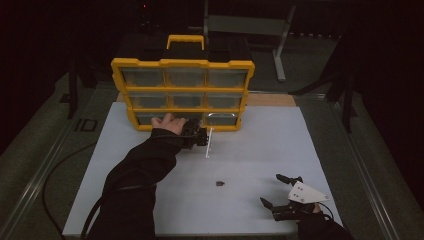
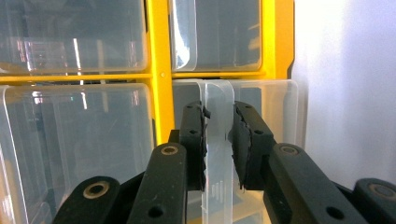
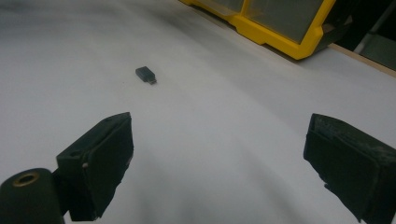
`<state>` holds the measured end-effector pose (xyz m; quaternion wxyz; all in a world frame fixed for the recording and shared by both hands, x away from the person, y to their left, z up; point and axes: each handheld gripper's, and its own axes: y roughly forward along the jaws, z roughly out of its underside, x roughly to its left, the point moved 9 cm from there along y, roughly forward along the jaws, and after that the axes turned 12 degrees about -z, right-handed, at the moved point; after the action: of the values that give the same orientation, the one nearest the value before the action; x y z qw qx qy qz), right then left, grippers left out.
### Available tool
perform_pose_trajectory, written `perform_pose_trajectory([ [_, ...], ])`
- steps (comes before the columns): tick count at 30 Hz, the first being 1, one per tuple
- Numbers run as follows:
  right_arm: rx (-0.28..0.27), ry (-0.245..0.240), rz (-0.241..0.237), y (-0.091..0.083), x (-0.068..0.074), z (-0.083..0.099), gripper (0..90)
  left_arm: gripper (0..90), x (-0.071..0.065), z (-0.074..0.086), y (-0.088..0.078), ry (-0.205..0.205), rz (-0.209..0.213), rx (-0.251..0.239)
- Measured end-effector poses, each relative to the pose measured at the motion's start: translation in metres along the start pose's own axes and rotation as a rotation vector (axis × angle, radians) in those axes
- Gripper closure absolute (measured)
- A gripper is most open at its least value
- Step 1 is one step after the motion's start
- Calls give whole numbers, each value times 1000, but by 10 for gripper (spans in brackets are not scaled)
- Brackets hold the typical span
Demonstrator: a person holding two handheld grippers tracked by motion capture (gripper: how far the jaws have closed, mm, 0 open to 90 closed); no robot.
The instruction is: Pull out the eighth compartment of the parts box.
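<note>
A yellow organizer (image 1: 182, 63) with clear drawers stands upright at the far side of the white board (image 1: 260, 145). My left gripper (image 1: 202, 136) reaches to its bottom row. In the left gripper view, my left gripper (image 2: 218, 112) is shut on the upright clear handle tab (image 2: 218, 135) of the lower right drawer (image 2: 275, 107), one pad on each side. A small black plug-like part (image 1: 219, 183) lies on the board, also seen as the small black part (image 3: 146, 74) ahead and left of my right gripper (image 3: 219, 126). My right gripper (image 1: 270, 188) rests near the front right, open and holding nothing.
The organizer's yellow frame (image 3: 280, 39) shows at the top of the right gripper view, with a wooden strip (image 1: 270, 99) behind the board. A black cable (image 1: 55, 175) trails off the board's left side. Dark floor and metal stands surround the table.
</note>
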<state>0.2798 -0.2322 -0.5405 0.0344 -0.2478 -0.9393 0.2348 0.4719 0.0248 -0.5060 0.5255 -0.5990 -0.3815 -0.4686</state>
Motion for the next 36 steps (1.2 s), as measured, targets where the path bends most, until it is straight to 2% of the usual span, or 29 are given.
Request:
perform_pose_trajectory([
  [20, 1, -1, -1, 0, 0, 0, 83, 749, -2, -1, -7, -5, 6, -5],
  [36, -2, 0, 3, 0, 0, 0, 83, 749, -5, -3, -21, 5, 9, -4],
])
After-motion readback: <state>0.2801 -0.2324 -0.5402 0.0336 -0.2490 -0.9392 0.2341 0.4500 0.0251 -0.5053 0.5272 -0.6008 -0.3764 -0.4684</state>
